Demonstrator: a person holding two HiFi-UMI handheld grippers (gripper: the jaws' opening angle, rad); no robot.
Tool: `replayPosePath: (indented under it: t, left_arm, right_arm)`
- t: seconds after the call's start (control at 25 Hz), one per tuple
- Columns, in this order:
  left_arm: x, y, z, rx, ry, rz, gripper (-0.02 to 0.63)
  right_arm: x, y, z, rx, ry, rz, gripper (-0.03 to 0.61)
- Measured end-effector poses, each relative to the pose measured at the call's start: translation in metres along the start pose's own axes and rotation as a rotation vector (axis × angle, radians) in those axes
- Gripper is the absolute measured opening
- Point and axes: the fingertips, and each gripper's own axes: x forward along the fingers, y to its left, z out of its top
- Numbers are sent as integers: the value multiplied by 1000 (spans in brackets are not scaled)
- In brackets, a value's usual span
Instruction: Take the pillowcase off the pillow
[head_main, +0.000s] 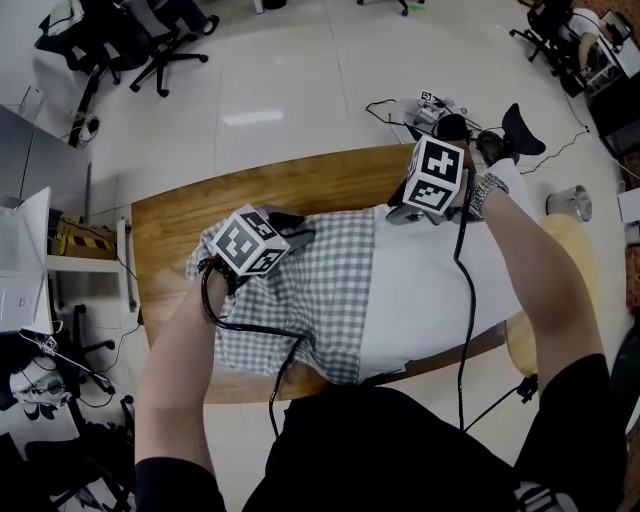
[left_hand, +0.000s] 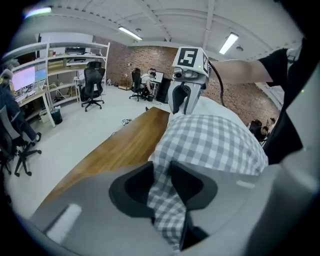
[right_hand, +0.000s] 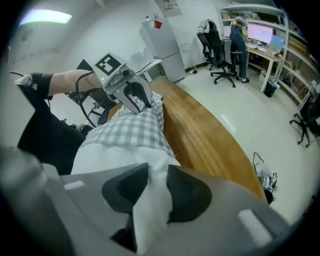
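Note:
A white pillow (head_main: 425, 285) lies on the wooden table (head_main: 300, 190), its left half inside a grey-and-white checked pillowcase (head_main: 310, 290). My left gripper (head_main: 285, 232) sits at the pillowcase's far left corner, shut on a fold of the checked cloth (left_hand: 167, 195) that fills the gap between its pads. At the pillow's bare far right corner, my right gripper (head_main: 410, 212) is shut on a bunch of the white pillow fabric (right_hand: 150, 200). Each gripper shows in the other's view, the right gripper (left_hand: 184, 97) and the left gripper (right_hand: 131, 95).
Office chairs (head_main: 150, 40) stand on the pale floor beyond the table. Cables and small gear (head_main: 430, 110) lie on the floor near the far right corner. A round stool (head_main: 570, 300) is at my right, a shelf unit (head_main: 30, 260) at my left.

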Motion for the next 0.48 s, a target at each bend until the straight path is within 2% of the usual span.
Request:
replayPosePath:
  t: [0.12, 0.16, 0.28, 0.48]
  left_arm:
    - [-3, 3, -2, -9, 15, -5, 46]
    - [-4, 4, -2, -8, 17, 0, 28]
    - [-8, 3, -3, -7, 20, 28, 17]
    - [-10, -19, -1, -9, 10, 88, 14]
  right_arm:
    - [-4, -1, 4, -18, 1, -23, 31]
    - [-5, -2, 6, -24, -1, -36, 14]
    - [-8, -1, 4, -28, -10, -74, 9]
    - [-18, 10, -22, -12, -44, -143, 8]
